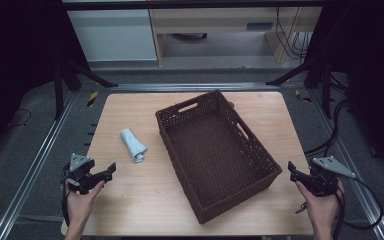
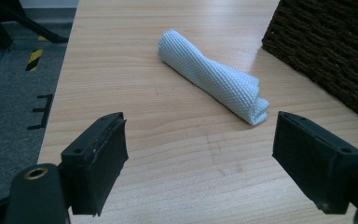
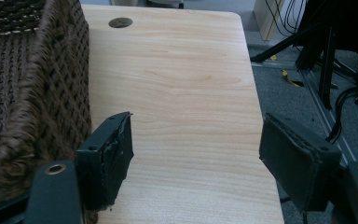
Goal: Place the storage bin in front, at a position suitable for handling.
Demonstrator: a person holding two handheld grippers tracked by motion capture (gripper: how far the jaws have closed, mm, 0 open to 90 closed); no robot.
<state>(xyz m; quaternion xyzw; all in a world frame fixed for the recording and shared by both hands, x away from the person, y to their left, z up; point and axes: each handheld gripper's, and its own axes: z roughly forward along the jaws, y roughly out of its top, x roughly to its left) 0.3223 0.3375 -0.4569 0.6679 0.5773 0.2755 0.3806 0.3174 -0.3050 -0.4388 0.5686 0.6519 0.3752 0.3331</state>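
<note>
A rolled pale blue cloth lies on the wooden table, left of a dark brown wicker basket that holds nothing. My left gripper hovers at the table's front left corner, open and empty, pointing toward the cloth, which lies ahead of its jaws and apart from them. My right gripper is at the table's right edge, just right of the basket's near corner. It is open with nothing between its jaws, and the basket wall runs beside its left jaw.
The basket sits at an angle across the table's middle and right. A round cable hole is in the far right of the tabletop. Metal rails and black stands flank the table. Cables trail on the floor at right.
</note>
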